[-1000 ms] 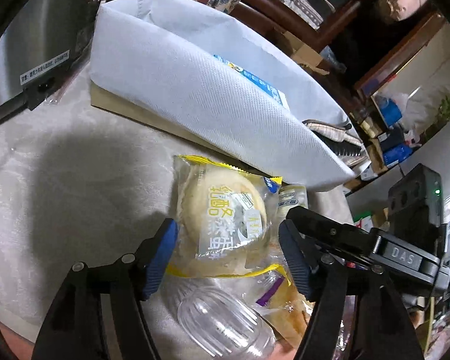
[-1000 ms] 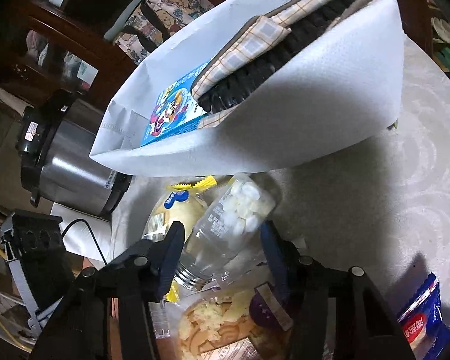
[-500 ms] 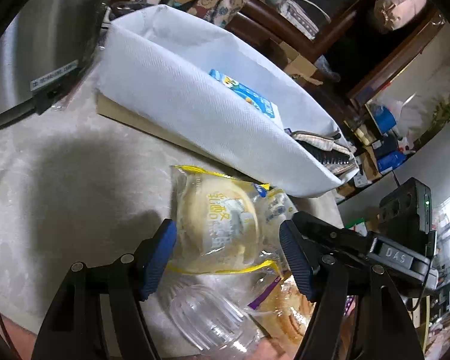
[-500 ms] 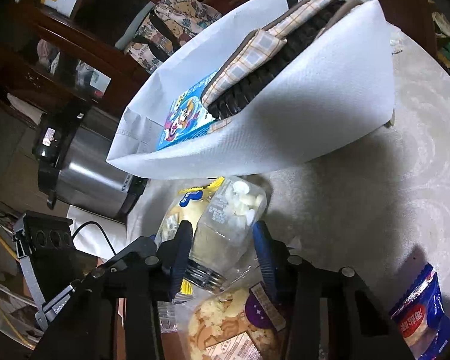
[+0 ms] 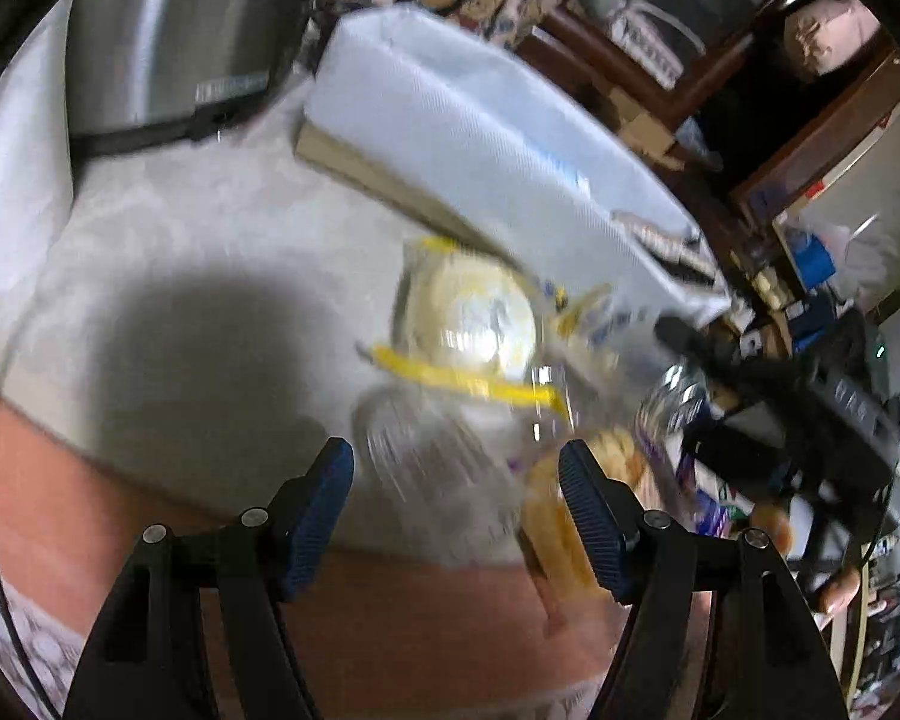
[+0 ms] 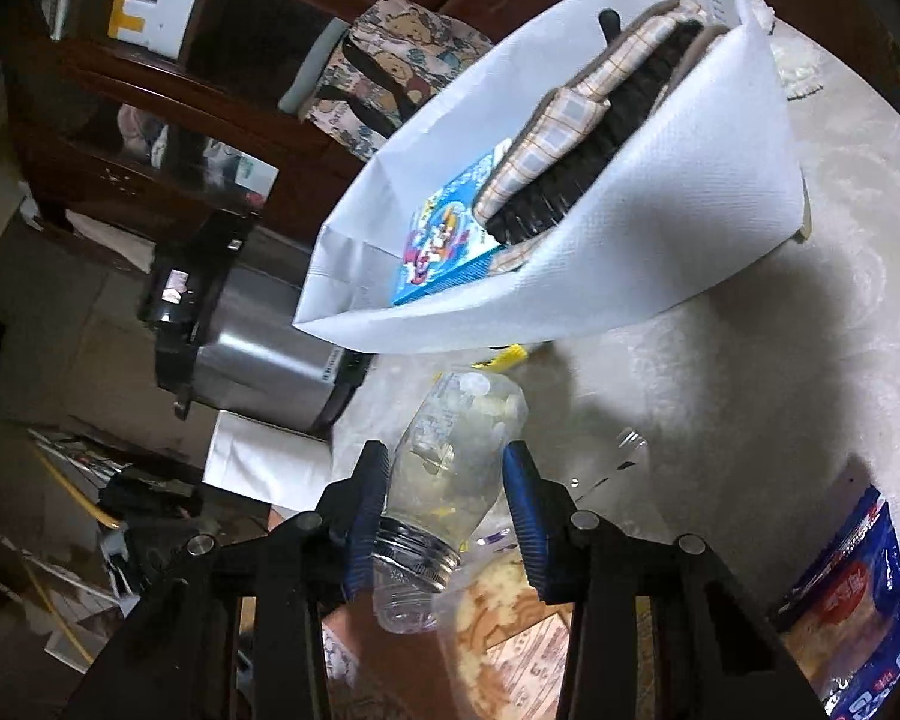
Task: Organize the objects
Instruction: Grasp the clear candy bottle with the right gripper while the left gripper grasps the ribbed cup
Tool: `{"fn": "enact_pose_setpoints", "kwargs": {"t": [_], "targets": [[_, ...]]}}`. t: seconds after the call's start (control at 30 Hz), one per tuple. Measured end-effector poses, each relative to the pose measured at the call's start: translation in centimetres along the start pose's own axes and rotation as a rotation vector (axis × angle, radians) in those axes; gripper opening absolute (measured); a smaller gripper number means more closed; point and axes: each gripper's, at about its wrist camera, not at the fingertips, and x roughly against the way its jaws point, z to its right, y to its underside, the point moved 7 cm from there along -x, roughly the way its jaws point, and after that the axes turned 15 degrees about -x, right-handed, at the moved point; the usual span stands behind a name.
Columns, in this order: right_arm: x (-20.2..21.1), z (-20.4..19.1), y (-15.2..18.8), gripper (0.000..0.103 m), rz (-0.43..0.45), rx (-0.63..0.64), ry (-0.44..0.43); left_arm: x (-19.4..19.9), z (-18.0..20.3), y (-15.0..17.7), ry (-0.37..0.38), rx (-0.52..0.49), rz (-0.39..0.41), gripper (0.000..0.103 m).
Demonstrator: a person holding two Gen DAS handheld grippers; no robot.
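Where right gripper (image 6: pixel 444 483) clamps it, clear jar (image 6: pixel 450 456), pale pieces inside

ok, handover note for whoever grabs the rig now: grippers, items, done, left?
Right gripper: its jaws have just been closing and are now shut on the clear plastic jar, which is partly filled with white pieces.
Left gripper: open, holding nothing, above the table edge; that view is blurred.
Done: blue box and plaid pouch are in the white bag.
Left: jar, yellow-trimmed bun pack, cookie pack and blue snack packet are all outside the bag. Probably bag the jar next.
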Motion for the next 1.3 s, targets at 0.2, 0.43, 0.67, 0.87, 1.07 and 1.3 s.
{"fn": "enact_pose_setpoints", "kwargs": {"t": [0.2,0.43,0.67,0.87,1.07,1.3], "targets": [[0.4,-0.6,0.3,0.038,-0.001,0.015,-0.016,-1.2,-0.4,0.9,-0.076,0.016,-0.064,0.048],[0.5,-1.2,0.7,0.038,0.007,0.049,-0.017,-0.1,-0.7,1.1,-0.136,-0.01,-0.037,0.045],[2.1,-2.3,0.6,0.028,0.001,0.065,-0.131,2.9,1.2,-1.5,-0.13,-0.058,0.104,0.045],[1.5,-0.8,-0.2,0.036,0.019,0.005,-0.05,2.7,1.0,-2.0,-0.119,-0.056,0.107,0.045],[0.0,1.3,-0.6,0.058,-0.028,-0.094,-0.005,1.9,2.0,-1.6,-0.108,-0.091,0.091,0.045],[-1.8,3.0,-1.6,0.059,0.017,-0.155,0.049,1.0,3.0,-1.7,-0.116,-0.107,0.099,0.046]]}}
